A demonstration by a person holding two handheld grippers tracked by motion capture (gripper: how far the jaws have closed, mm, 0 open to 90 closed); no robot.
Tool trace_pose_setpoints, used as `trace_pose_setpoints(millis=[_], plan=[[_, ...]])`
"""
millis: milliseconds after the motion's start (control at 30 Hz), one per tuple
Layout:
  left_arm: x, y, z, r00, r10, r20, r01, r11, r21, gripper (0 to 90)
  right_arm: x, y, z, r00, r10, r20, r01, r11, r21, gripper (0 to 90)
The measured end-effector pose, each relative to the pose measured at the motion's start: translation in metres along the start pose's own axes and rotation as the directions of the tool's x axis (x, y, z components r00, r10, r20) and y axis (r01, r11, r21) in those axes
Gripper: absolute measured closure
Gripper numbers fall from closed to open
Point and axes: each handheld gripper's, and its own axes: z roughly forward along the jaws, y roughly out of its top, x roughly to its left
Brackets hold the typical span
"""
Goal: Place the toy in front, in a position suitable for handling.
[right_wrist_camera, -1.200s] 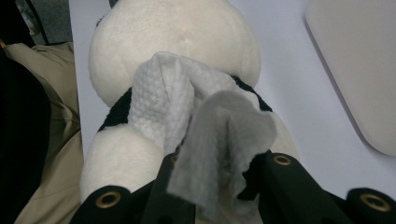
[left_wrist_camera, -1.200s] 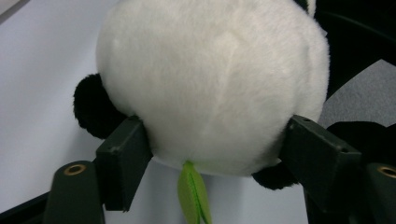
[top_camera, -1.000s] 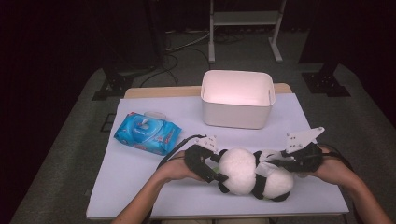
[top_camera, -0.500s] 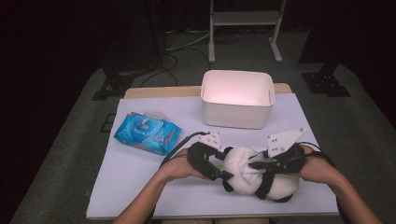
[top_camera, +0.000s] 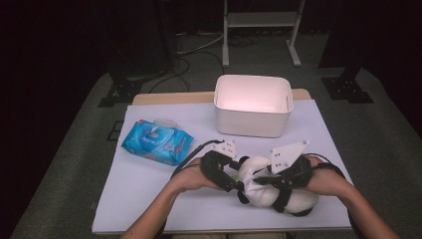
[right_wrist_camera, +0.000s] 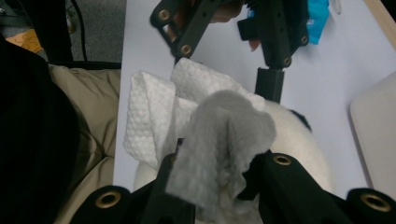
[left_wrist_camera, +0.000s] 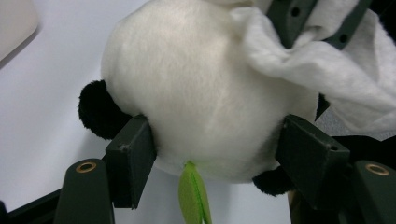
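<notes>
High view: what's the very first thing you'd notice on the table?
A fluffy black-and-white toy panda lies at the near edge of the table. The left gripper squeezes its round white head between its jaws, while the right gripper presses a white wipe against it. Behind sit a blue pack of wipes on the left and a white bin toward the far edge.

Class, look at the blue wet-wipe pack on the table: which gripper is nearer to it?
Left. The left gripper, clamping the panda plush, sits just right of the wipe pack; the right gripper, holding a white wipe, is farther right.
</notes>
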Motion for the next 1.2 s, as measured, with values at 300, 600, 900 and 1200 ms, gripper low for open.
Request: trace_pose_setpoints(millis=[300,600,900,1200], plan=[[0.001,0.000,0.001,0.9999,-0.011,0.002,0.011,0.9999,-0.002,30.3,0.010,-0.027,-0.018,0.9994,0.031,0.014,-0.032,0.999,0.025,79.1],[-0.001,0.003,0.003,0.9999,-0.001,0.013,0.001,1.0000,0.002,30.2,-0.004,-0.023,-0.022,0.9979,0.038,0.053,-0.039,0.999,0.029,79.1],[-0.002,-0.002,0.003,1.0000,0.001,0.009,-0.001,0.9998,0.018,30.0,-0.028,0.007,0.008,0.9998,0.015,0.013,-0.015,1.000,0.026,79.1],[0.003,-0.013,0.004,0.9997,-0.023,0.003,0.023,0.9989,0.041,28.1,-0.034,-0.010,0.004,0.9980,0.060,0.019,-0.062,0.996,0.070,79.1]])
